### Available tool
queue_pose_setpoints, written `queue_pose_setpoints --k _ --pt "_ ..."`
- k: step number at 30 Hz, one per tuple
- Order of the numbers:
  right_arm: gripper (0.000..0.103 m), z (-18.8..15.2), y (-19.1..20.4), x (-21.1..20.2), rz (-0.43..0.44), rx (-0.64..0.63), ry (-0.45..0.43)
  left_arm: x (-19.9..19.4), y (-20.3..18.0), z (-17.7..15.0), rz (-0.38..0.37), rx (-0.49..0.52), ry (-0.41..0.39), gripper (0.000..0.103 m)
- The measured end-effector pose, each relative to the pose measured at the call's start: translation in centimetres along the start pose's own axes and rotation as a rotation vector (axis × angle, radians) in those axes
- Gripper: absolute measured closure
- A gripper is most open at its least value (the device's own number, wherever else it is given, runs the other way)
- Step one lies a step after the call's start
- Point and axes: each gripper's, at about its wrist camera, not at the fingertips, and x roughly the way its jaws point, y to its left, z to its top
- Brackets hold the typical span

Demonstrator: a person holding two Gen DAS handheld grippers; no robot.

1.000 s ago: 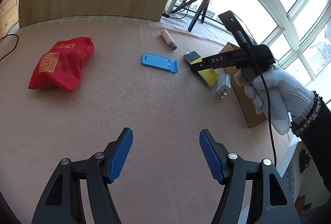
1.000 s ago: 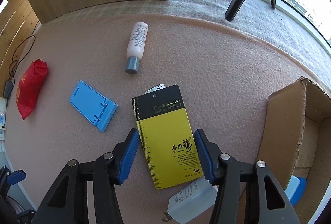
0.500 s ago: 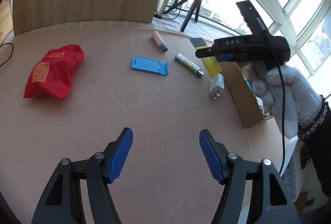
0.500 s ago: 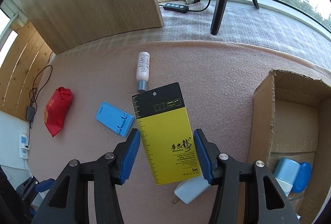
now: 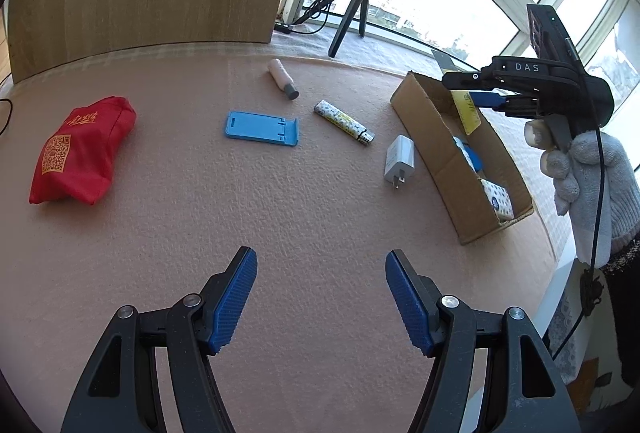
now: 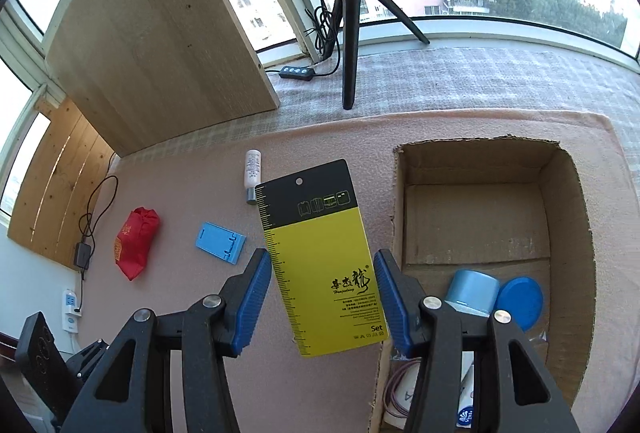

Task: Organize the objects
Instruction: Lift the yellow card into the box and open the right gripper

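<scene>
Since a second ago you have lifted the yellow card (image 6: 322, 257) off the mat (image 5: 280, 217) and carried it toward the box (image 6: 568, 217); it hung over the charger (image 5: 399, 160) then, and now your right claw (image 6: 323, 297) holds it in the air at the box's near-left rim, its two blue pads pressed on the card's long edges. From the left view the card (image 5: 466, 109) hangs above the box (image 5: 420, 101) opening, clear of the mat. That likely means this pick is done and only the drop is left: carry it a little further right of the claw, over the bare cardboard floor, and let go. Your left claw (image 5: 321, 297) is spread wide with nothing between its pads, low over bare mat, well short of every loose item. Ahead of it and still to be sorted I count one red pouch (image 5: 80, 153) far to its left, one blue stand (image 5: 260, 123) straight ahead, one small bottle (image 5: 283, 78) beyond that, one patterned lighter (image 5: 344, 122) ahead and slightly right, and one white charger just beside the box's outer wall: five loose things. Inside the box, to the right of your right claw, you have one pale blue tub (image 6: 472, 291) and one blue lid (image 6: 520, 303) touching it, plus one patterned packet (image 5: 498, 198) at the near end; further bits lie under the claw arm and I cannot tell what they are
</scene>
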Motion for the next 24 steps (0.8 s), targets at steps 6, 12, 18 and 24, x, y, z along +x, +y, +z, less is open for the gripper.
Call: queue_pose_setpoints --k 6,12,18,24 --pt "0.054 -2.3 -4.7 -2.4 -0.084 0.054 -0.021 0.7 -1.2 0.2 -0.011 0.027 0.01 0.033" --pt "0.054 -4.4 -8.2 -3.4 -0.145 0.107 -0.027 1.4 -2.7 0.5 -0.022 0.056 0.019 0.033" --pt "0.053 -5.4 -9.8 -3.8 -0.147 0.146 -0.031 1.8 -4.0 0.6 -0.031 0.079 0.026 0.033" --pt "0.049 -5.7 -10.0 -3.8 -0.159 0.149 -0.018 1.8 -4.5 0.5 -0.03 0.086 0.024 0.033"
